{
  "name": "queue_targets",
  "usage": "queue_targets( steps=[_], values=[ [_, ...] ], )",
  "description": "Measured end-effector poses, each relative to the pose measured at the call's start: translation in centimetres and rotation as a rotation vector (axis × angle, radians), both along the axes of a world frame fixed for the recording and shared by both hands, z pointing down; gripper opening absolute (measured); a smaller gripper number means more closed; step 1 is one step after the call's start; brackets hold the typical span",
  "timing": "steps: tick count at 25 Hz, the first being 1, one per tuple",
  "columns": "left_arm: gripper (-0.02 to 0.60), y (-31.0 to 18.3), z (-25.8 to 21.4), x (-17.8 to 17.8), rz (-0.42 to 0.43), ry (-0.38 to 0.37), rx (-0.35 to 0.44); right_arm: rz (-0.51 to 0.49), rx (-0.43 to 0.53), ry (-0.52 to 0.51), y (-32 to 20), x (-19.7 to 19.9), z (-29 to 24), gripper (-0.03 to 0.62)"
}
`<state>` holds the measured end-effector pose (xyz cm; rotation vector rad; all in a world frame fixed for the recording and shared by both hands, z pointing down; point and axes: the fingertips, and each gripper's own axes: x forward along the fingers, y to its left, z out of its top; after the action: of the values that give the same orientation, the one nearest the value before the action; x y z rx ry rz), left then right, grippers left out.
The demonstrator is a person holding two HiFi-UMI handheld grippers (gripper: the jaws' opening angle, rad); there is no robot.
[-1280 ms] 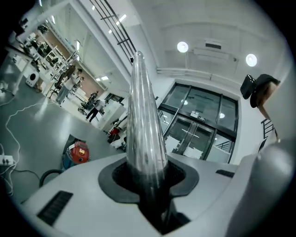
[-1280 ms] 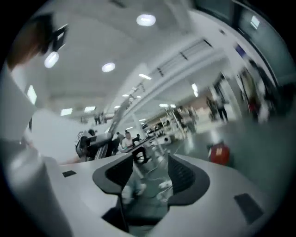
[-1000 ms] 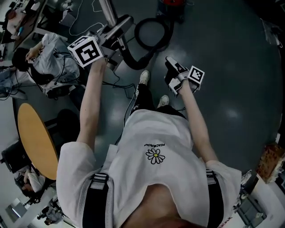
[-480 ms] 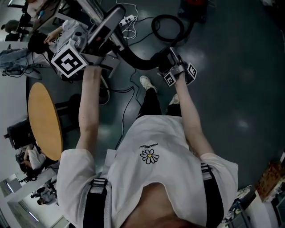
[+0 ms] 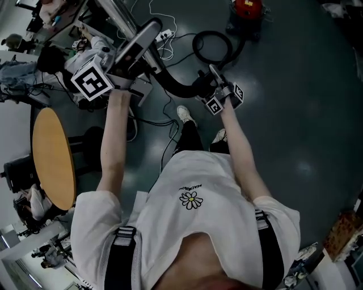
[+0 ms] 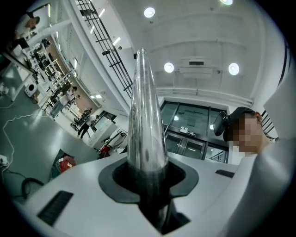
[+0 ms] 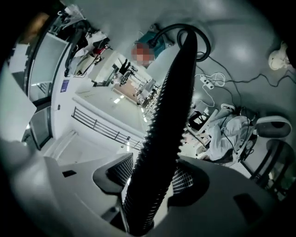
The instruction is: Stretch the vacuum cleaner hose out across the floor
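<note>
My left gripper is shut on the shiny metal wand of the vacuum cleaner, which rises straight out from between its jaws. In the head view the wand runs off to the upper left. The black ribbed hose curves from the wand's handle to my right gripper, which is shut on it. In the right gripper view the hose fills the space between the pads. Beyond it the hose makes a loop on the floor and reaches the red vacuum cleaner.
A round wooden table stands at the left, with seated people beyond it. A power strip with white cables lies near the hose loop. The person's white shoes are below the hose. A box sits at the lower right.
The right gripper stood to the right of the hose a second ago and now has it between its jaws. The left gripper and wand shifted left as the view swung.
</note>
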<state>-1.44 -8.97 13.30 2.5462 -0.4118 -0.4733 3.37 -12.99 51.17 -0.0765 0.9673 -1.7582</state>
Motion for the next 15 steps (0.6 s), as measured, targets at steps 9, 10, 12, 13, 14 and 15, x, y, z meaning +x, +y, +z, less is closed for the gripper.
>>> queue_targets(
  steps=[9,10,12,13,14,15],
  values=[
    [0.217,-4.5,10.5,-1.4,-0.030,-0.692,-0.055,0.413,-0.099,0.172,-1.3,12.2,-0.4,0.207],
    [0.230,-4.5,12.2,-1.9,-0.011,-0.739,-0.115,0.454,-0.087,0.209,-0.9,14.3,-1.1,0.204],
    [0.239,-4.1,15.4,-3.0,0.024,-0.737,-0.288,0.509,-0.035,0.321,-0.7,18.0,-3.1,0.199],
    [0.243,-3.9,16.8,-3.6,0.037,-0.690,-0.386,0.521,0.001,0.381,-0.9,19.5,-4.7,0.199],
    [0.244,-3.8,18.1,-4.2,0.055,-0.619,-0.479,0.527,0.041,0.431,-1.5,20.6,-6.6,0.199],
    [0.244,-3.6,19.2,-4.6,0.080,-0.531,-0.562,0.529,0.081,0.474,-2.2,21.4,-8.7,0.199]
  ],
)
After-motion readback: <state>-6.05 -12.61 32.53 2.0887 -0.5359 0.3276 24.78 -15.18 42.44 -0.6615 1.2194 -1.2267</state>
